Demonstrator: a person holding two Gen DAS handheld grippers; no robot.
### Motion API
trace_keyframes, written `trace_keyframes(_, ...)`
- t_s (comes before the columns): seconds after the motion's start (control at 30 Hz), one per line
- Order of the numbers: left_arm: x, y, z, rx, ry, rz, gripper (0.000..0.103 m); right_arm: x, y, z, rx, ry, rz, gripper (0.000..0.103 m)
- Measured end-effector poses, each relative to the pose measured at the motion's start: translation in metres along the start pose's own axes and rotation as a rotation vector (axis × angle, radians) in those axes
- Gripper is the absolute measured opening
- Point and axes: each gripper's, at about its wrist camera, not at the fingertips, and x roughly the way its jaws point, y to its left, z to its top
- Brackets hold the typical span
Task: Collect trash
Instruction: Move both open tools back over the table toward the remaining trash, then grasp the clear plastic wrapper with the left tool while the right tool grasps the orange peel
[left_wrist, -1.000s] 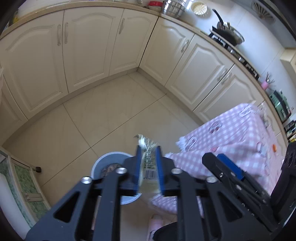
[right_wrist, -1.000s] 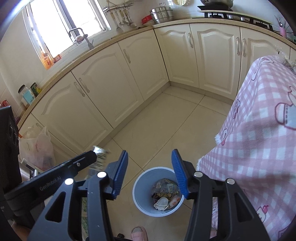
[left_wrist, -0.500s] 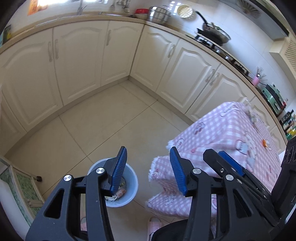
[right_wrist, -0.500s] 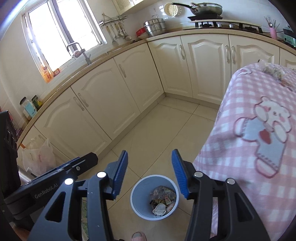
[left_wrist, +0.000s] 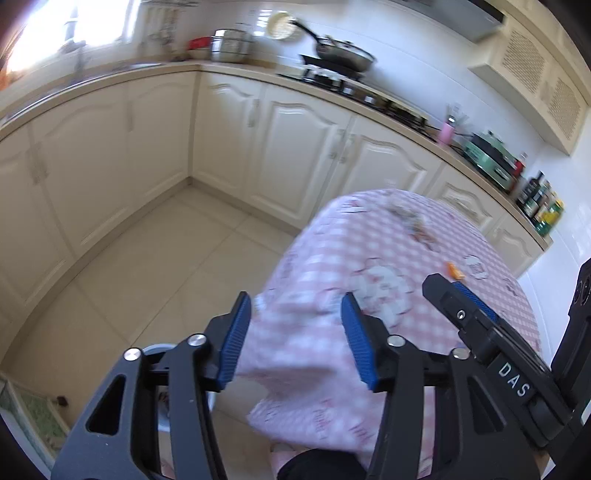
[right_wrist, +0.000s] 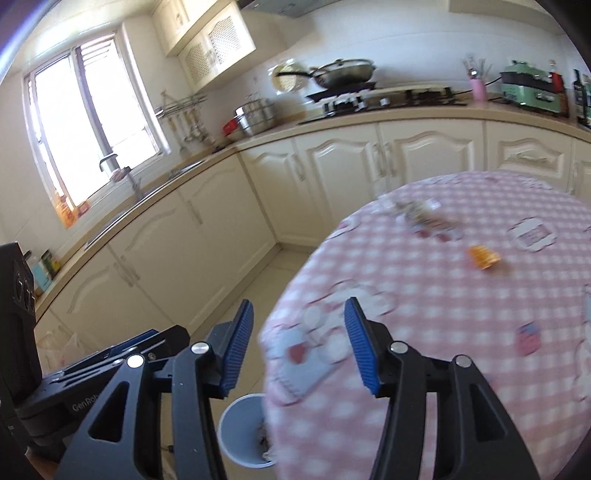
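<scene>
Pink-checked cloth (right_wrist: 461, 314) over the table, cream cabinets (right_wrist: 332, 177) behind along two walls, pale tiled floor (left_wrist: 159, 251). Orange scrap (right_wrist: 483, 256) mid-table, crumpled wrappers (right_wrist: 421, 214), probably, near the far edge. Grey bin (right_wrist: 240, 432) on the floor beside the near edge. Left gripper (left_wrist: 295, 339) and right gripper (right_wrist: 299, 347) both opening, nothing between.

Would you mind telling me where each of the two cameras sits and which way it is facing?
Left wrist: on the left gripper, jaws opening, nothing between; looks down over the pink checked table toward the corner cabinets; the right gripper shows at right.
Right wrist: on the right gripper, jaws opening, nothing between; faces the table, bin and window; the left gripper shows at left.
Shared: table, orange scrap, wok.
</scene>
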Motion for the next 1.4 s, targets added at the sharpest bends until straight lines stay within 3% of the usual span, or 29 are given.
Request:
trace_keyframes(0.17, 0.023, -0.054, 0.008, 0.07, 0.02, -0.05, 0.053, -0.012, -0.06, 0.02, 0.035, -0.022, -0.106, 0.052)
trace_keyframes(0.37, 0.058, -0.099, 0.016, 0.118, 0.065, -0.084, 0.054, 0.003, -0.119, 0.031, 0.052, 0.041, -0.21, 0.052)
trace_keyframes(0.5, 0.076, -0.112, 0.02, 0.132, 0.086, -0.092, 0.054, 0.025, -0.138, 0.031, 0.029, 0.117, -0.25, 0.052)
trace_keyframes(0.73, 0.107, -0.124, 0.035, 0.133, 0.104, -0.092, 0.058, 0.069, -0.151, 0.038, -0.02, 0.226, -0.238, 0.051)
trace_keyframes(0.77, 0.112, -0.124, 0.038, 0.13, 0.106, -0.092, 0.058, 0.071, -0.151, 0.039, -0.026, 0.227, -0.242, 0.039)
trace_keyframes(0.8, 0.115, -0.126, 0.041, 0.129, 0.108, -0.095, 0.058, 0.073, -0.151, 0.041, -0.044, 0.227, -0.26, 0.034)
trace_keyframes(1.4, 0.192, -0.143, 0.092, 0.073, 0.071, -0.093, 0.059, 0.097, -0.179, 0.098, 0.002, 0.038, -0.246, 0.034)
